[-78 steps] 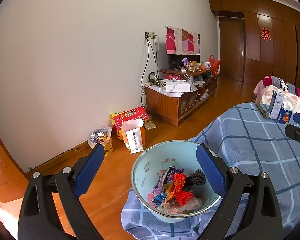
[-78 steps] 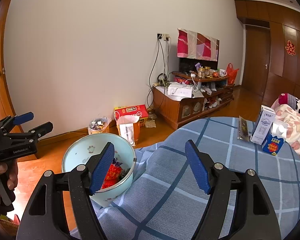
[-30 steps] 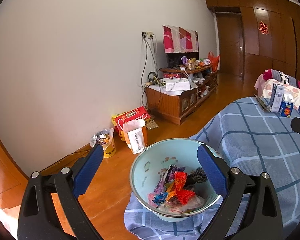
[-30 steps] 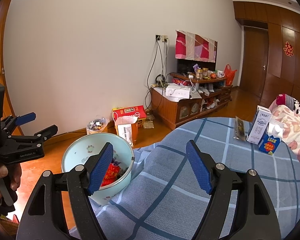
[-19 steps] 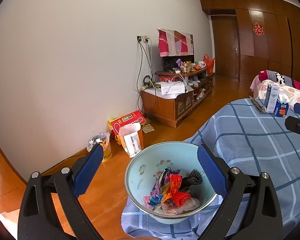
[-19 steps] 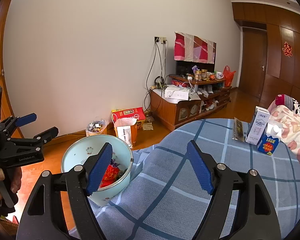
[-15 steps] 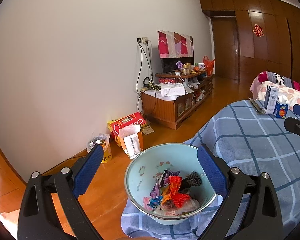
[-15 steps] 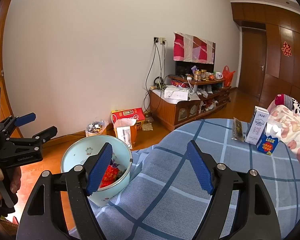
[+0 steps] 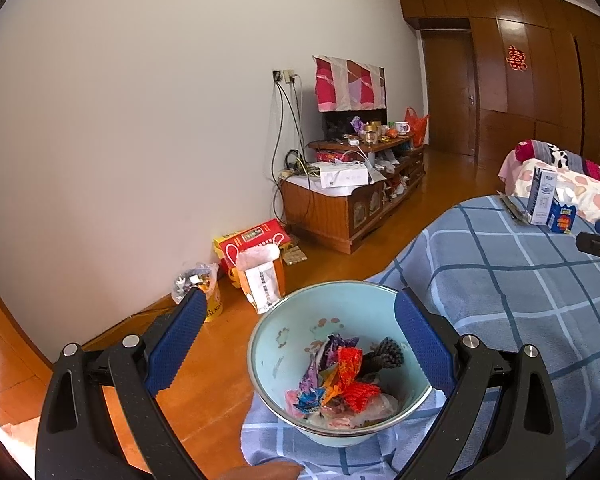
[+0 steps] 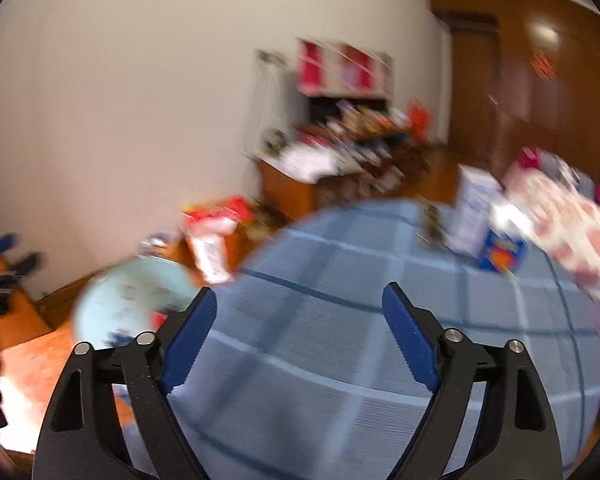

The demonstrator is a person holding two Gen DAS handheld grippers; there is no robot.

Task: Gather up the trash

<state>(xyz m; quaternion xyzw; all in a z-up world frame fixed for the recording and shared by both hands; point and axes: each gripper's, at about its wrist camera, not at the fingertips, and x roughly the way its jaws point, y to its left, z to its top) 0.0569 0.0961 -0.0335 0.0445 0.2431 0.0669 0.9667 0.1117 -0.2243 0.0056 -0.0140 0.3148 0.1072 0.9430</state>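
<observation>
A pale blue bowl (image 9: pixel 284 336) stands on the edge of a blue checked blanket (image 9: pixel 500 300). It holds crumpled coloured wrappers (image 9: pixel 340 376) and a dark pine-cone-like piece (image 9: pixel 384 358). My left gripper (image 9: pixel 300 340) hovers just behind the bowl, open, gripping nothing. At the blanket's far end are a white carton (image 10: pixel 474 208), a small blue box (image 10: pixel 500 256) and a dark flat wrapper (image 10: pixel 432 220). My right gripper (image 10: pixel 298 336) is over the blanket, aimed at them. Its jaws are opening, with only blanket between them. That view is motion-blurred.
A floral pillow (image 9: pixel 572 188) lies behind the carton. On the wooden floor by the wall stand a cluttered TV cabinet (image 9: pixel 340 212), a red box (image 9: pixel 252 236), a paper bag (image 9: pixel 262 280) and a small bin (image 9: pixel 200 292). A fingertip (image 9: pixel 260 472) shows at the bottom edge.
My right gripper has swept to the right across the blanket toward the carton, with its jaws wider; the bowl has slid left in its view. The left gripper has held still.
</observation>
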